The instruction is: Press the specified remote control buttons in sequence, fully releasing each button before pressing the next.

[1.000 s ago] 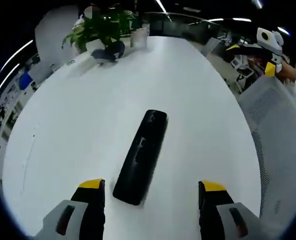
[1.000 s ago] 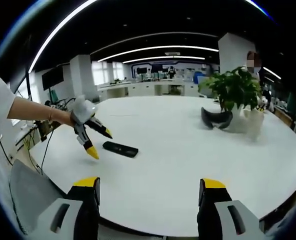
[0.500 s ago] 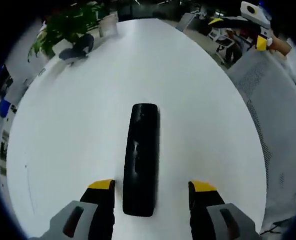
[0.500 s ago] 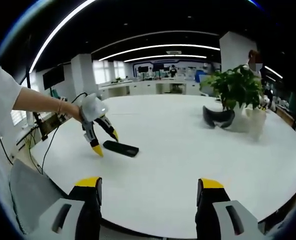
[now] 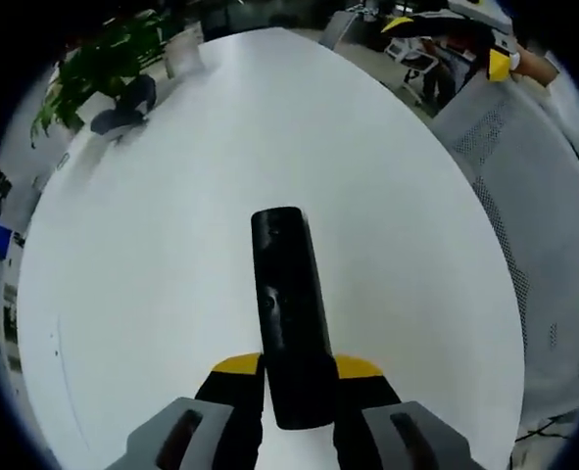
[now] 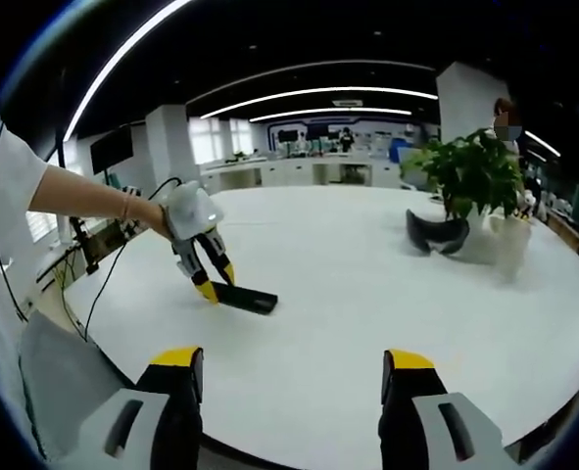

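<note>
My left gripper (image 5: 299, 370) is clamped on the near end of the black remote (image 5: 289, 304) on the white table (image 5: 152, 255). My right gripper (image 6: 291, 360) hangs with jaws apart, well away from it.

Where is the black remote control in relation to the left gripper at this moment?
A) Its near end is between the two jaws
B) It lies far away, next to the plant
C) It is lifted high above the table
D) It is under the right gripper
A: in the left gripper view the left gripper has its yellow-tipped jaws closed in on both sides of the near end of the remote control, which lies on the white table.
</note>
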`<action>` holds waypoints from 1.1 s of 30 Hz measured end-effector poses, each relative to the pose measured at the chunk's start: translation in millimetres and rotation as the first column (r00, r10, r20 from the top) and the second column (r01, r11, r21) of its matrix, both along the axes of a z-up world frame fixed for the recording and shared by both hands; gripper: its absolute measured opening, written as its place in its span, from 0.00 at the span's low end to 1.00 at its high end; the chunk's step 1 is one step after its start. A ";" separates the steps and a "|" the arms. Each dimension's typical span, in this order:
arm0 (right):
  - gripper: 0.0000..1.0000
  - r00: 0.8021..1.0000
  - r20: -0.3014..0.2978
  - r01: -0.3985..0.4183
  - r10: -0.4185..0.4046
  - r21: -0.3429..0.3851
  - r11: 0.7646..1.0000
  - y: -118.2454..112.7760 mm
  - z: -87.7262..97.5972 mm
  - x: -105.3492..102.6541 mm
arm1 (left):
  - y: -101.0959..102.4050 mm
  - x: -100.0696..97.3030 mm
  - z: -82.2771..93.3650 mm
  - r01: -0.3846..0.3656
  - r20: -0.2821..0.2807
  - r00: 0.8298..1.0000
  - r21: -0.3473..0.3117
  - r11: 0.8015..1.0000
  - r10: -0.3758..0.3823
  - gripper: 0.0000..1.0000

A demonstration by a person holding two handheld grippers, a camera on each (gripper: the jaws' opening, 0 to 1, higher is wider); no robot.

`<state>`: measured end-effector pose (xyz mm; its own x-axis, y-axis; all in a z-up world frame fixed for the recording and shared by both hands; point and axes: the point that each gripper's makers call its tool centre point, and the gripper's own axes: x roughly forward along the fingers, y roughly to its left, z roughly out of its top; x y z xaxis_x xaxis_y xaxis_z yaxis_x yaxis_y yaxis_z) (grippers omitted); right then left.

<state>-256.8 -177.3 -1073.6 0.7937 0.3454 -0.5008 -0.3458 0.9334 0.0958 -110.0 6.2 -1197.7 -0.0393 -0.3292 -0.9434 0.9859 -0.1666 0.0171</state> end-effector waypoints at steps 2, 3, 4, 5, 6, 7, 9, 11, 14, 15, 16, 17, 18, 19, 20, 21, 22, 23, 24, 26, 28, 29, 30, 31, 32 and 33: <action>0.73 1.000 0.001 -0.010 0.010 -0.001 1.000 2.3 0.4 0.6 | 0.6 -0.9 0.4 -0.017 0.004 1.000 -0.010 1.000 0.017 0.23; 0.72 1.000 0.000 -0.015 0.015 -0.002 1.000 3.4 0.1 0.7 | 1.3 -1.6 0.7 -0.028 0.003 1.000 -0.013 1.000 0.028 0.23; 0.72 1.000 0.000 -0.018 0.018 -0.003 1.000 4.0 -0.2 0.8 | 1.7 -4.1 0.9 -0.039 -0.002 0.999 -0.015 0.999 0.039 0.23; 0.72 1.000 -0.002 -0.021 0.021 -0.004 1.000 4.5 -0.6 0.7 | 2.1 -6.1 1.1 -0.046 -0.004 0.999 -0.016 0.999 0.046 0.23; 0.72 1.000 -0.005 -0.024 0.024 -0.004 1.000 5.4 -1.1 0.5 | 2.7 -9.6 1.2 -0.049 -0.005 0.999 -0.016 0.999 0.049 0.23; 0.72 1.000 -0.005 -0.026 0.026 -0.004 1.000 5.8 -1.3 0.5 | 3.0 -12.0 1.1 -0.050 -0.005 0.999 -0.016 0.999 0.050 0.23; 0.72 0.999 -0.006 -0.032 0.032 -0.005 0.999 7.0 -1.5 0.7 | 4.1 -17.6 1.3 -0.057 -0.005 0.998 -0.020 0.998 0.056 0.22; 0.71 0.999 -0.006 -0.038 0.038 -0.005 0.999 8.5 -1.6 0.9 | 5.0 -22.1 1.6 -0.074 -0.010 0.997 -0.028 0.997 0.073 0.22; 0.71 0.999 -0.006 -0.049 0.049 -0.007 0.999 11.0 -1.4 1.1 | 6.7 -29.1 1.7 -0.090 -0.019 0.996 -0.037 0.995 0.089 0.22; 0.71 0.999 -0.005 -0.053 0.053 -0.009 0.999 12.0 -1.2 1.2 | 7.5 -32.4 1.8 -0.092 -0.020 0.996 -0.038 0.995 0.091 0.22; 0.71 0.998 -0.005 -0.056 0.056 -0.009 0.998 12.6 -1.1 1.3 | 7.9 -34.6 2.1 -0.096 -0.021 0.995 -0.039 0.995 0.095 0.22; 0.70 0.998 -0.004 -0.058 0.058 -0.009 0.998 13.3 -1.0 1.4 | 8.3 -37.2 2.4 -0.100 -0.023 0.995 -0.040 0.994 0.099 0.22; 0.70 0.998 -0.004 -0.063 0.063 -0.009 0.998 14.5 -0.8 1.4 | 8.7 -40.4 2.5 -0.103 -0.024 0.994 -0.043 0.994 0.102 0.22; 0.70 0.998 -0.004 -0.066 0.066 -0.009 0.998 15.2 -0.8 1.4 | 8.9 -42.2 2.5 -0.111 -0.027 0.994 -0.045 0.993 0.110 0.22; 0.70 0.997 -0.004 -0.072 0.072 -0.010 0.997 16.1 -0.9 1.4 | 9.3 -45.9 2.8 -0.120 -0.031 0.992 -0.050 0.992 0.118 0.22; 0.69 0.997 -0.003 -0.075 0.075 -0.011 0.997 16.8 -0.9 1.5 | 9.5 -47.2 2.9 -0.122 -0.032 0.992 -0.052 0.991 0.120 0.22; 0.69 0.997 -0.003 -0.078 0.078 -0.011 0.997 17.5 -0.8 1.6 | 10.0 -50.7 2.9 -0.128 -0.036 0.991 -0.057 0.990 0.126 0.22; 0.69 0.997 -0.003 -0.082 0.082 -0.012 0.997 18.2 -0.6 1.6 | 10.8 -53.0 3.0 -0.139 -0.039 0.990 -0.058 0.989 0.136 0.22; 0.69 0.996 -0.003 -0.085 0.085 -0.014 0.996 18.6 -0.6 1.6 | 11.0 -55.7 3.2 -0.138 -0.039 0.990 -0.065 0.988 0.136 0.22; 0.69 0.996 -0.003 -0.092 0.092 -0.013 0.996 20.1 -0.4 1.5 | 11.6 -60.6 3.6 -0.150 -0.043 0.988 -0.071 0.986 0.147 0.22; 0.69 0.995 -0.003 -0.100 0.100 -0.015 0.995 21.6 -0.6 1.3 | 12.2 -64.5 3.7 -0.157 -0.045 0.987 -0.076 0.985 0.154 0.22; 0.69 0.995 -0.004 -0.103 0.103 -0.017 0.994 22.4 -0.8 1.2 | 12.9 -67.0 3.4 -0.162 -0.044 0.986 -0.079 0.984 0.158 0.22; 0.69 0.994 -0.004 -0.107 0.107 -0.018 0.994 23.3 -0.8 1.2 | 13.2 -68.8 3.5 -0.166 -0.045 0.986 -0.082 0.983 0.163 0.22; 0.69 0.994 -0.004 -0.111 0.111 -0.018 0.994 24.6 -1.0 1.0 | 13.9 -72.2 3.6 -0.172 -0.046 0.985 -0.085 0.981 0.169 0.22; 0.69 0.993 -0.004 -0.115 0.115 -0.019 0.993 25.6 -1.1 1.0 | 14.4 -74.2 3.6 -0.174 -0.046 0.984 -0.087 0.981 0.170 0.22; 0.68 0.993 -0.005 -0.122 0.122 -0.020 0.992 27.2 -1.2 0.6 | 14.9 -76.7 3.6 -0.179 -0.047 0.983 -0.090 0.980 0.176 0.22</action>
